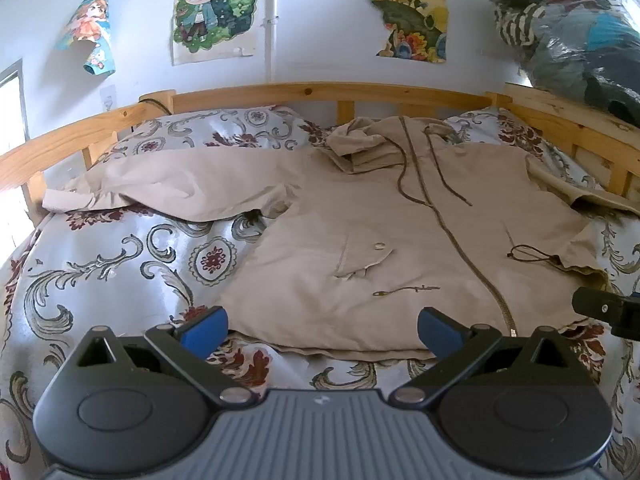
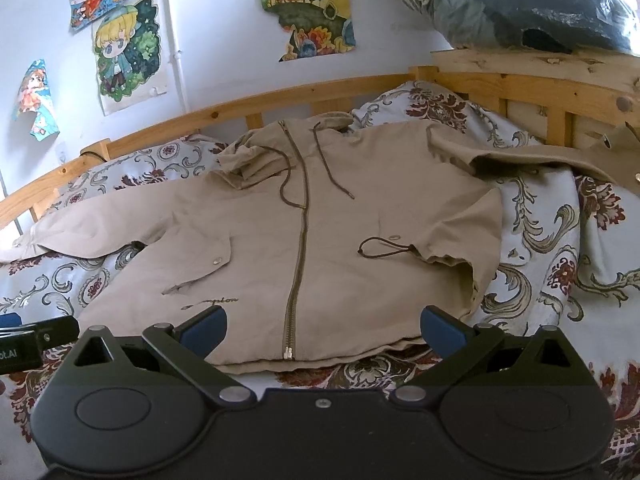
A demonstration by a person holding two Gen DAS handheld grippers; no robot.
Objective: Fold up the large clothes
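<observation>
A beige hooded zip jacket [image 1: 380, 240] lies face up and spread out on the bed, hood toward the headboard, hem toward me. It also shows in the right wrist view [image 2: 320, 220]. Its left sleeve [image 1: 160, 188] stretches out to the left; its right sleeve [image 2: 540, 156] drapes toward the bed rail. My left gripper [image 1: 322, 330] is open and empty, hovering just short of the hem's left half. My right gripper [image 2: 322, 330] is open and empty, over the hem near the zip's bottom end [image 2: 288, 350].
A floral bedspread [image 1: 120, 272] covers the bed. A wooden bed rail [image 1: 320, 94] runs behind and to the right [image 2: 540, 92]. Bagged clothes [image 1: 572, 40] sit on the rail's right corner. Posters hang on the wall [image 1: 312, 20]. The right gripper's body [image 1: 608, 312] shows at the edge.
</observation>
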